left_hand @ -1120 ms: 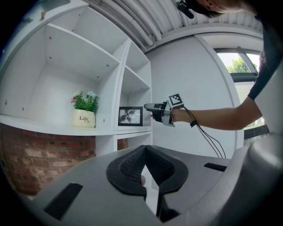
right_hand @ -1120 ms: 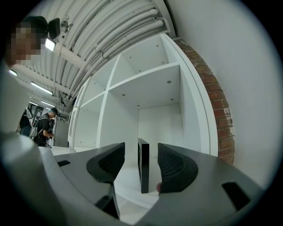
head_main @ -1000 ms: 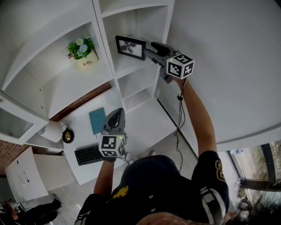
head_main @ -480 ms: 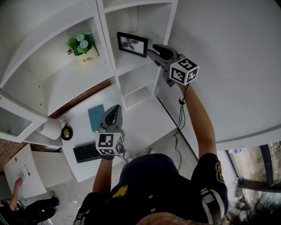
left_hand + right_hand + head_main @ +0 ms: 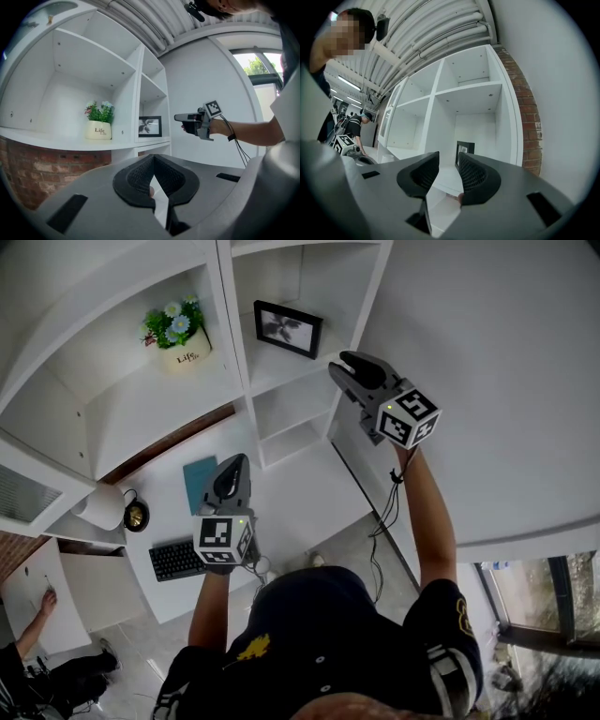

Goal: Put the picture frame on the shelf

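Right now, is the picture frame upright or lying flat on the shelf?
Upright: the picture frame stands on edge on the shelf, picture facing outward.

An office-like workspace: a white desk point(image 5: 309, 493) with keyboard point(image 5: 175, 559) under white shelving point(image 5: 230, 324), ceiling pipes point(image 5: 431, 28) overhead.

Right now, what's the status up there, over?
Left tongs shut, empty. Right tongs apart, just been closing, empty. Picture frame upright on the shelf, clear of both tongs. Nothing in the way.
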